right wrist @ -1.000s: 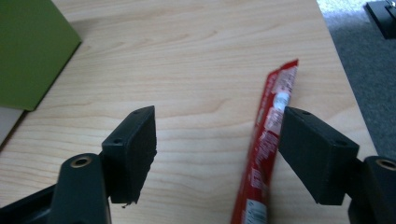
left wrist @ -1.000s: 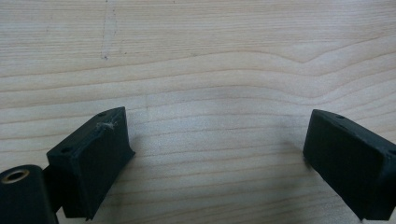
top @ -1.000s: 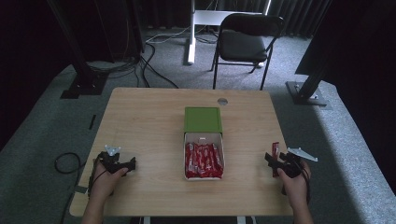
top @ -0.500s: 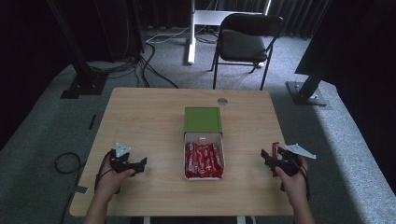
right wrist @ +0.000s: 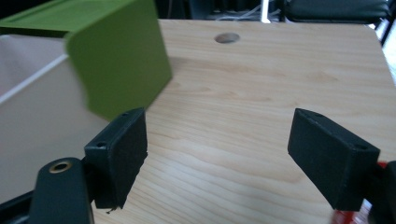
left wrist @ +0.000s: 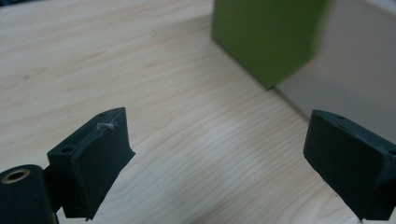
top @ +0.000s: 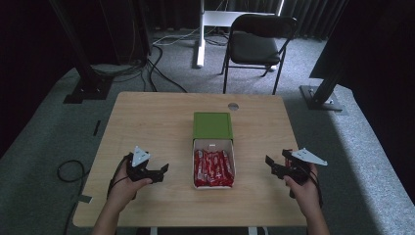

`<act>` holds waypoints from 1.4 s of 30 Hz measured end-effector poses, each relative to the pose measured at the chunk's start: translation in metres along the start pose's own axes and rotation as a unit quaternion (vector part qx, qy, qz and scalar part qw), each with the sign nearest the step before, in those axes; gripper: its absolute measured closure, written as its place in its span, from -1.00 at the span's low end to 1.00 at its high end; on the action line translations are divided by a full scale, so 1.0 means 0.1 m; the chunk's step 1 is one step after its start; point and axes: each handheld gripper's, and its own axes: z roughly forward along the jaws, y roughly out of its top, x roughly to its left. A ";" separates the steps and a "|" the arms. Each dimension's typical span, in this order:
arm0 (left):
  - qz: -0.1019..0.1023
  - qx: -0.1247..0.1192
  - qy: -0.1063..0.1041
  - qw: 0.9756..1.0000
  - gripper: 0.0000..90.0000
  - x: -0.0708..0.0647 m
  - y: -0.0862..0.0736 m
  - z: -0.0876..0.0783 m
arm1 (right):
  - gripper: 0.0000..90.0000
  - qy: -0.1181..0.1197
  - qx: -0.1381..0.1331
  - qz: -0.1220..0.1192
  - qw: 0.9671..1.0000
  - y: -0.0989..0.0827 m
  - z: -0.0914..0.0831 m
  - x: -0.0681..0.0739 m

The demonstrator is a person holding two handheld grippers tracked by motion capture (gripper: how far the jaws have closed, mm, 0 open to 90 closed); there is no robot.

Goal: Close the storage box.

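A pale wooden surface [top: 147, 122] stands on grey carpet [top: 49, 127]. Beyond the claws, a black folding chair [top: 257, 46] sits before dark curtains, with cables [top: 161, 54] trailing across the floor beside black stand bases [top: 88, 90].

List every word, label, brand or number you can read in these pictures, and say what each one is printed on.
No text can be read.
Red wrappers in the open white box: some white marks, too small and blurred to read in the high view.
Green lid: plain, no print in the high view or either gripper view.
Left gripper, right gripper and their grey plates: no marking legible.
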 end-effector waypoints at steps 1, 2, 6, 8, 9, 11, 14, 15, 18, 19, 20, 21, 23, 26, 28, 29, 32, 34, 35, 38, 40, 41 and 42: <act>0.002 -0.005 -0.006 1.000 -0.82 -0.02 0.02 -0.01 | -0.57 0.008 -0.003 -0.006 1.000 0.01 0.00 0.02; 0.003 -0.010 -0.012 1.000 -0.82 -0.04 0.04 -0.01 | -0.57 0.017 -0.005 -0.009 1.000 0.03 0.00 0.05; 0.020 -0.013 -0.025 0.999 -0.82 -0.11 0.09 -0.02 | -0.57 0.050 -0.009 -0.023 0.998 0.07 0.01 0.16; 0.021 -0.018 -0.034 0.999 -0.82 -0.14 0.11 -0.01 | -0.57 0.069 -0.011 -0.029 0.997 0.09 0.02 0.22; 0.021 -0.021 -0.040 0.999 -0.82 -0.16 0.12 -0.01 | -0.57 0.081 -0.012 -0.030 0.996 0.10 0.02 0.25; 0.032 -0.026 -0.053 0.998 -0.82 -0.22 0.13 -0.02 | -0.57 0.100 -0.014 -0.040 0.994 0.11 0.03 0.32; 0.045 -0.032 -0.075 0.996 -0.82 -0.30 0.15 -0.03 | -0.57 0.129 -0.014 -0.048 0.990 0.12 0.05 0.41; 0.047 -0.035 -0.080 0.995 -0.82 -0.32 0.16 -0.03 | -0.57 0.138 -0.014 -0.053 0.989 0.13 0.05 0.45; 0.063 -0.034 -0.084 0.994 -0.82 -0.39 0.17 -0.04 | -0.57 0.160 -0.013 -0.057 0.985 0.12 0.08 0.53; 0.062 -0.035 -0.089 0.993 -0.82 -0.40 0.18 -0.04 | -0.56 0.164 -0.012 -0.059 0.985 0.12 0.09 0.55; 0.060 -0.036 -0.090 0.993 -0.82 -0.42 0.18 -0.04 | -0.56 0.169 -0.012 -0.062 0.984 0.12 0.10 0.58; 0.063 -0.038 -0.092 0.993 -0.82 -0.43 0.19 -0.04 | -0.57 0.176 -0.010 -0.068 0.982 0.11 0.11 0.60; 0.068 -0.041 -0.096 0.992 -0.82 -0.46 0.20 -0.04 | -0.56 0.185 -0.007 -0.074 0.980 0.10 0.13 0.65; 0.064 -0.045 -0.112 0.991 -0.82 -0.50 0.20 -0.02 | -0.54 0.195 -0.009 -0.076 0.978 0.09 0.15 0.69; 0.070 -0.045 -0.114 0.990 -0.82 -0.52 0.20 0.01 | -0.53 0.198 -0.011 -0.081 0.977 0.09 0.17 0.74; 0.070 -0.044 -0.118 0.990 -0.82 -0.53 0.20 0.02 | -0.53 0.199 -0.009 -0.084 0.976 0.08 0.18 0.75; 0.072 -0.040 -0.122 0.989 -0.82 -0.56 0.19 0.05 | -0.53 0.205 0.005 -0.092 0.974 0.05 0.21 0.78; 0.073 -0.038 -0.125 0.989 -0.82 -0.58 0.18 0.08 | -0.53 0.206 0.009 -0.095 0.974 0.03 0.22 0.79; 0.072 -0.037 -0.130 0.988 -0.82 -0.59 0.18 0.09 | -0.53 0.206 0.013 -0.093 0.974 0.02 0.23 0.79; 0.075 -0.032 -0.131 0.988 -0.82 -0.61 0.19 0.12 | -0.53 0.204 0.018 -0.092 0.974 -0.02 0.26 0.78; 0.076 -0.027 -0.129 0.988 -0.82 -0.61 0.19 0.16 | -0.53 0.201 0.021 -0.095 0.975 -0.03 0.27 0.77; 0.077 -0.027 -0.129 0.988 -0.82 -0.60 0.19 0.17 | -0.53 0.201 0.023 -0.095 0.975 -0.04 0.28 0.77; 0.074 -0.025 -0.131 0.988 -0.82 -0.60 0.19 0.19 | -0.54 0.199 0.026 -0.096 0.975 -0.04 0.28 0.77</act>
